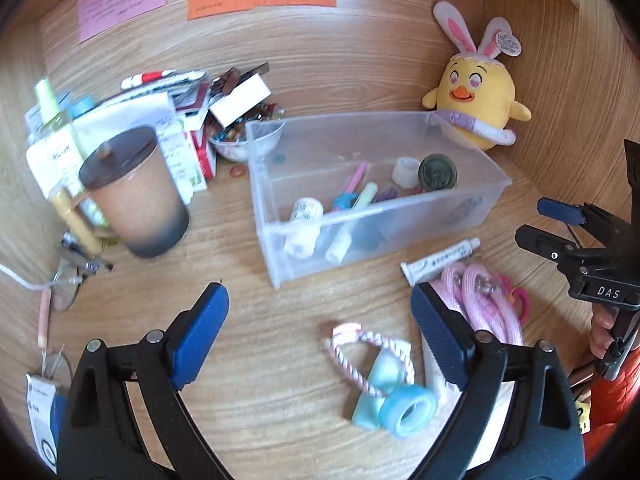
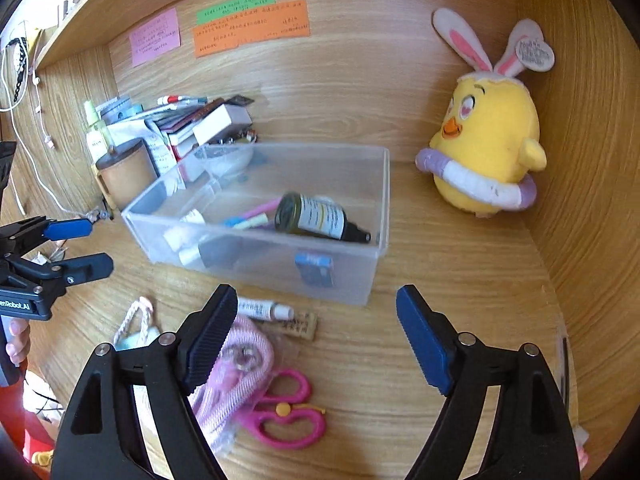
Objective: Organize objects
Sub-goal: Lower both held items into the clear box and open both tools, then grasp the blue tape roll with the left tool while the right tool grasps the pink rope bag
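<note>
Now the left gripper (image 1: 320,336) hangs with jaws wide and empty over a blue tape roll (image 1: 408,410); the clear bin (image 2: 376,216) holds a dark bottle (image 2: 320,218); rightward, the right gripper (image 2: 318,340) gapes empty above pink scissors (image 2: 288,420).

Left wrist view angled down over the bench (image 1: 280,328) from its left, right wrist view from its right, both close, sharing the clear bin (image 1: 360,216) and back wall.

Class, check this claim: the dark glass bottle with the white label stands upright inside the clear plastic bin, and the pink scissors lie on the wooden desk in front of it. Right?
Not quite. The dark glass bottle lies on its side in the clear plastic bin, as the right wrist view shows. The pink scissors do lie on the wooden desk in front.
</note>
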### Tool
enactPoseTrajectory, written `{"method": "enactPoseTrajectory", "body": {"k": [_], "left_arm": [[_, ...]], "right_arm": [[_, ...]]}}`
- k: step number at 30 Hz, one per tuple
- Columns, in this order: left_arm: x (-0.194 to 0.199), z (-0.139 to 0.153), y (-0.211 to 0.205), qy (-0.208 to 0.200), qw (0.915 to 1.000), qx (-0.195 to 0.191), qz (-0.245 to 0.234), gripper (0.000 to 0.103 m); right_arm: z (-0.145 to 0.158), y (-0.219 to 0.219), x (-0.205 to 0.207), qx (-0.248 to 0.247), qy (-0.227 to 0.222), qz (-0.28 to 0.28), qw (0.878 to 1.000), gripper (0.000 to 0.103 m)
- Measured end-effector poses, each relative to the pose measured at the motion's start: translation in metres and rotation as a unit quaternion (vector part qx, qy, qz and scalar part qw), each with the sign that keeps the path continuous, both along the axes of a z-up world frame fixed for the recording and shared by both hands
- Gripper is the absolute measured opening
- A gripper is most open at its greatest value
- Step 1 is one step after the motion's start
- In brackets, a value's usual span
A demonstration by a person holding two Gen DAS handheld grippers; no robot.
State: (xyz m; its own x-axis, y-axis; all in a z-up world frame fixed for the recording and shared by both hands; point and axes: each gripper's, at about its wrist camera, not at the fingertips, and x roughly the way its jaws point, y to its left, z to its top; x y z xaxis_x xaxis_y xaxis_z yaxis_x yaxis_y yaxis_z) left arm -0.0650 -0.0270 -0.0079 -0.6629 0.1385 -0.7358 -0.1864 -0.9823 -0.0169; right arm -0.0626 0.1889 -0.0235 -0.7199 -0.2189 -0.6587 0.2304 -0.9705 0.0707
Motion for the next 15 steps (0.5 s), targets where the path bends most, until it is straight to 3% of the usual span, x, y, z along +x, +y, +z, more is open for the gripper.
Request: {"method": "enactPoseTrajectory", "body": {"k": [8,15], "left_arm": [[0.038,-0.028,-0.002,-0.019,0.9995,-0.013,0.024,0.094],[0.055,-0.046,-0.011,-0.052,0.9982,0.016,0.027,0.094]], "right_arm": [[-0.024,-0.009,0.023,0.001,-0.035,-0.004,0.999,0.08],[-0.029,-0.047,0.026,-0.034,-0.051,0.055,0.997,0.083]]}}
